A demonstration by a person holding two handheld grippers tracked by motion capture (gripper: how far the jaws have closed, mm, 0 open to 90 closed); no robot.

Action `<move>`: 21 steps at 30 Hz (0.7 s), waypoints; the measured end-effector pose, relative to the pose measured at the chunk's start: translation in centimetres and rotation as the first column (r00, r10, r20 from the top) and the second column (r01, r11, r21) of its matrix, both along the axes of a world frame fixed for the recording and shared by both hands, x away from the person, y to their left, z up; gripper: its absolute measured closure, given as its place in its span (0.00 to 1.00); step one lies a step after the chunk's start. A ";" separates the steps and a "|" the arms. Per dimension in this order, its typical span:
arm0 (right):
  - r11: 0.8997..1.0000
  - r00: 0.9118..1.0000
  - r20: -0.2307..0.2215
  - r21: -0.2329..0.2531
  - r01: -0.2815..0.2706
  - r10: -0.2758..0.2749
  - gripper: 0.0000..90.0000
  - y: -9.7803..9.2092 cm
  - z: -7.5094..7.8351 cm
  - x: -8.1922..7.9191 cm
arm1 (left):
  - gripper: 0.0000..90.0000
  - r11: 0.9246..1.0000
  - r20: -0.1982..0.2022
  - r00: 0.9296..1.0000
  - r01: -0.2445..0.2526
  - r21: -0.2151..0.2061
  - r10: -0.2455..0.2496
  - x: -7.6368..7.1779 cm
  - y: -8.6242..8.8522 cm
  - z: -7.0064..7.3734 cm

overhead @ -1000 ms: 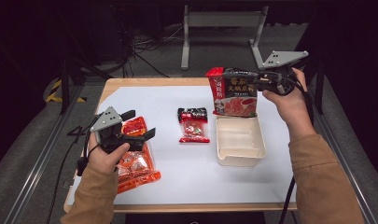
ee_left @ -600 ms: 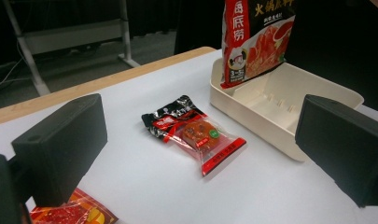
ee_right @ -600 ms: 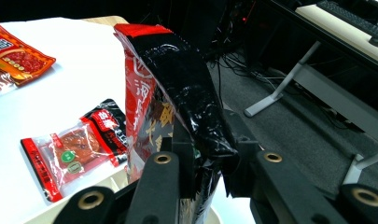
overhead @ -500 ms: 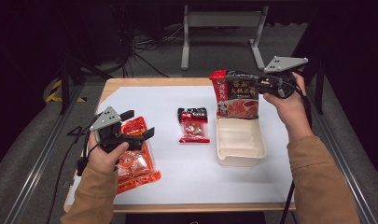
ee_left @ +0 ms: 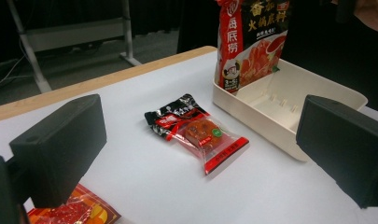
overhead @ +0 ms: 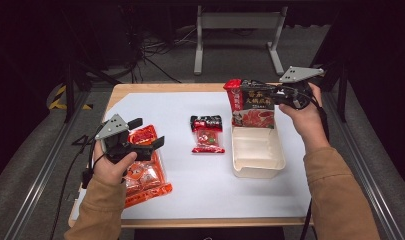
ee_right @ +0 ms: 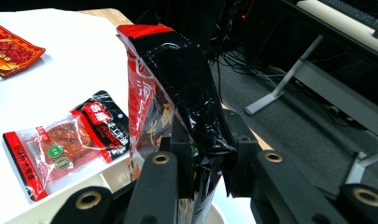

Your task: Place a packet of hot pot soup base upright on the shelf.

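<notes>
Above tray (overhead: 257, 165), right gripper (overhead: 274, 94) clenches sauce pouch (overhead: 252, 104) upright, long axis vertical; left gripper (overhead: 146, 133) released.

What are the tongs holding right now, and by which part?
The right tongs pinch the tall black-and-red pouch by its side edge near the top, upright over the cream tray. The left tongs are open and hold nothing.

A white-topped table (overhead: 190, 200) carries a cream tray (overhead: 257, 167), a small sachet (overhead: 207, 135) and orange packets (overhead: 145, 175).
</notes>
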State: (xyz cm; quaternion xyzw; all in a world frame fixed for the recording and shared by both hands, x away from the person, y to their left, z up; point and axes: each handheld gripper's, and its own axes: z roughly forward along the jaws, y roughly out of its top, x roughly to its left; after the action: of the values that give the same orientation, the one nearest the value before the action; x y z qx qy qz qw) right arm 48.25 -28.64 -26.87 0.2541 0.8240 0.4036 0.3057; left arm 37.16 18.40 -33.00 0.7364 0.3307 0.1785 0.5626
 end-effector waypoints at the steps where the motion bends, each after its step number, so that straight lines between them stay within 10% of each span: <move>1: 1.000 1.000 -0.002 0.004 0.001 -0.001 0.84 0.0 -0.1 0.0 | 0.02 1.000 -0.003 1.000 0.001 -0.001 -0.001 0.0 0.0 0.0; 13: 1.000 0.998 -0.059 0.016 0.022 -0.021 0.82 -0.6 -2.2 0.3 | 0.01 1.000 -0.009 1.000 0.006 0.008 -0.005 0.1 0.2 -0.2; 21: 0.998 0.997 -0.070 0.046 0.043 -0.040 0.82 -1.7 -2.9 0.0 | 0.00 0.999 0.085 0.995 0.044 0.011 -0.045 -0.5 0.2 -0.8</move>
State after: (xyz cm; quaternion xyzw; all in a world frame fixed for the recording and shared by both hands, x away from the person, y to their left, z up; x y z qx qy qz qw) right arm 48.21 -30.38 -29.77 0.2923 0.8188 0.4076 0.2793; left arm 36.62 18.57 -33.78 0.7378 0.2892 0.1987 0.5767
